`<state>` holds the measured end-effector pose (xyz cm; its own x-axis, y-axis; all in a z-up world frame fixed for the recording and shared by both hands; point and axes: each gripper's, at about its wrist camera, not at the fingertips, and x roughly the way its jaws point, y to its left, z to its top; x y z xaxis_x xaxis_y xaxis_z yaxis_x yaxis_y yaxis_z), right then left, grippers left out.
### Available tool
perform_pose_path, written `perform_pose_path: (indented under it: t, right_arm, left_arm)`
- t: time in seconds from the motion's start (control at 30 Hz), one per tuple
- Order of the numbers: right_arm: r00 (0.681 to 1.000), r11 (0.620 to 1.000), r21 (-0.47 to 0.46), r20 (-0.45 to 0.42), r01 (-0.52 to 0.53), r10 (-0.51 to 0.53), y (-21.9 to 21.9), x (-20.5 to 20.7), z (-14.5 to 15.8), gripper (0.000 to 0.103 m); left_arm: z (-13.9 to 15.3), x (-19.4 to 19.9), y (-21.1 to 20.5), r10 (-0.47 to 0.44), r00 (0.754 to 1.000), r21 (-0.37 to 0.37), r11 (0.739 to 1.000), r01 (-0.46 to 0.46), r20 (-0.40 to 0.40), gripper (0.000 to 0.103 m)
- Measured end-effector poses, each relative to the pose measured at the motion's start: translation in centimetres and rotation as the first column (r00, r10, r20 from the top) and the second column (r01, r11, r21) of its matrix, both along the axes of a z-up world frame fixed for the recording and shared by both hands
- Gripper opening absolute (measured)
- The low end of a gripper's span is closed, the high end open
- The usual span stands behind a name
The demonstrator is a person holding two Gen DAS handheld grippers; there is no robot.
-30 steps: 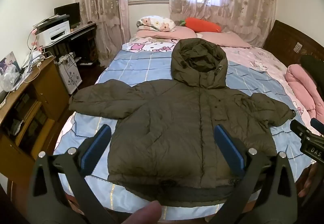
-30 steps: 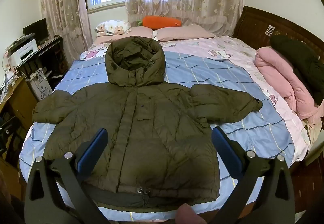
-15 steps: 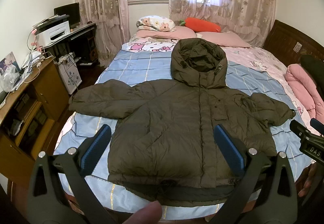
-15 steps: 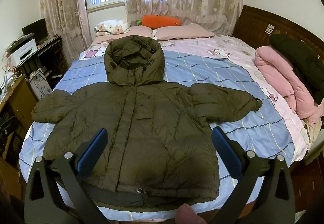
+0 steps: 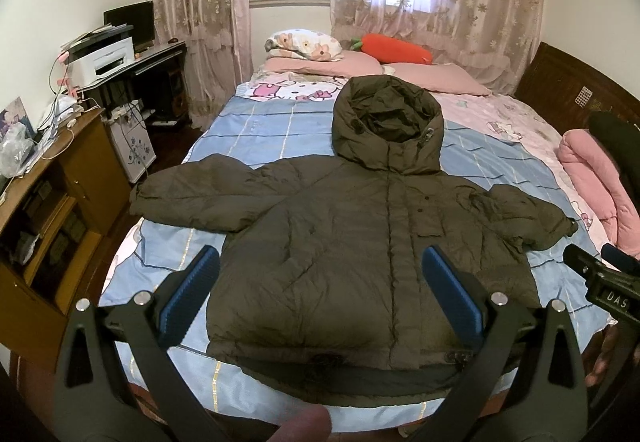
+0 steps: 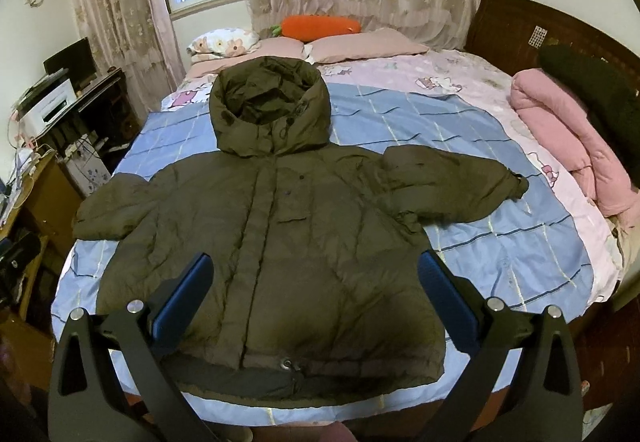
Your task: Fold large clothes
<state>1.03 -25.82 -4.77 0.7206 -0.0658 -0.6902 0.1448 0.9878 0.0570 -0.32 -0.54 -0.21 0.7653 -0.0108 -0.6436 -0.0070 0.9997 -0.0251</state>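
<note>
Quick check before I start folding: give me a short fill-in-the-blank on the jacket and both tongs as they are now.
1. The olive jacket lies spread flat on the ____.
2. Its hood points toward the ____ at the head of the bed.
3. Both sleeves are spread out to the sides, not yet ____.
4. The left tongs and right tongs are both ____ and hold nothing.

Missing words: bed; pillows; folded; open

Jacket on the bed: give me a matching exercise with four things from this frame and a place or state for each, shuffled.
Things:
1. olive jacket
2. carrot-shaped cushion
3. rolled pink quilt
4. white printer

Places or states:
A. on the desk
B. spread flat, sleeves out, hood up
C. against the headboard
D. behind the pillows, under the window

Pairs: 1-B, 2-D, 3-C, 4-A
</note>
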Motion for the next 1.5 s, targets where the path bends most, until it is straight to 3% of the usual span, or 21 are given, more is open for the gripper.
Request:
perform_pose_path:
  t: [1.5]
  right_arm:
    - [1.0,1.0,-0.005,-0.003,0.001,-0.001,-0.09,0.08,0.13,0.102]
  left_arm:
    - [0.18,0.25,0.43,-0.008,1.0,0.004,1.0,0.008,0.0,0.101]
